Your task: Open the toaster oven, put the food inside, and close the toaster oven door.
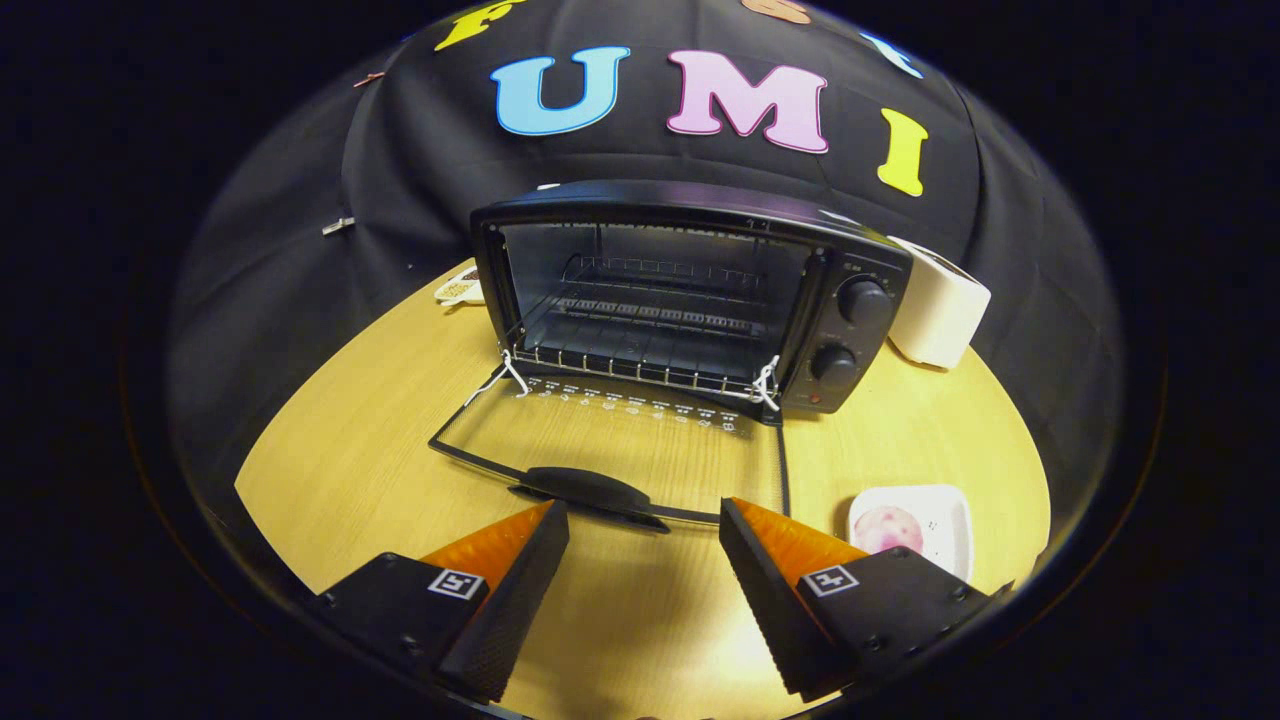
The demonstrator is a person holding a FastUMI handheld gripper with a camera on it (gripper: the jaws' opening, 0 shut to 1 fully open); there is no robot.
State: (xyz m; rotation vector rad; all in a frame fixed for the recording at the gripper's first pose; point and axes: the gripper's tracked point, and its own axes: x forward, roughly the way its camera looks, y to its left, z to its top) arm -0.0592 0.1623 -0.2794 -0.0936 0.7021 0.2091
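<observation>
A black toaster oven stands on the wooden table beyond my fingers, its cavity and wire rack exposed. Its glass door lies folded down flat toward me, and the door's black handle sits just ahead of my fingertips. My gripper is open, with bare table between its fingers. To the right of the right finger sits a white square plate holding a round pinkish piece of food.
A white boxy appliance stands to the right of the oven, behind its two knobs. A small white dish with something brownish lies behind the oven's left side. Black cloth walls close in around the round table.
</observation>
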